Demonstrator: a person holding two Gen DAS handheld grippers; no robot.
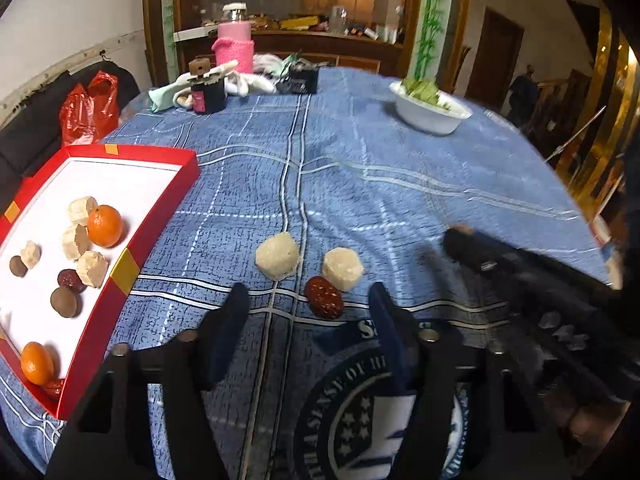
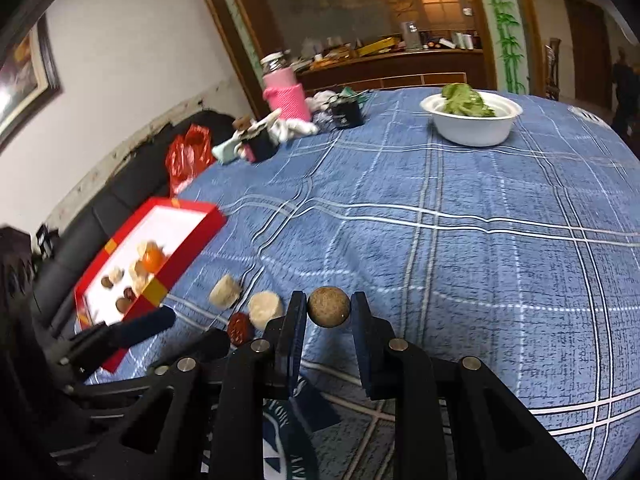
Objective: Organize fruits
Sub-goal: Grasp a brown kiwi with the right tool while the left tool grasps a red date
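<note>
**Brown Fruit Held at the Right, Three Pieces Left on the Cloth**

Between the right gripper's (image 2: 329,307) jaws a small round brown fruit (image 2: 329,306) is pinched, both pads closed against its sides, near the front of the tabletop. The red tray (image 1: 160,216), well off to the left, already carries two oranges, several pale peeled chunks and a few dark fruits. For the step to go well, the grip should be kept firm and level while the fruit is carried across, and release should be made low over a bare white patch of the tray so that the round fruit is not sent rolling. The left gripper (image 1: 310,300) hangs with its jaws partly open and nothing held; a red date (image 1: 324,297) lies on the cloth between them, with two pale chunks (image 1: 277,255) just beyond.

A blue checked cloth (image 1: 400,184) covers the tabletop. At the far side stand a white bowl of greens (image 2: 472,118), a pink bottle (image 2: 285,92) and a dark jar; behind them a wooden-framed opening with a cluttered counter is seen.
</note>
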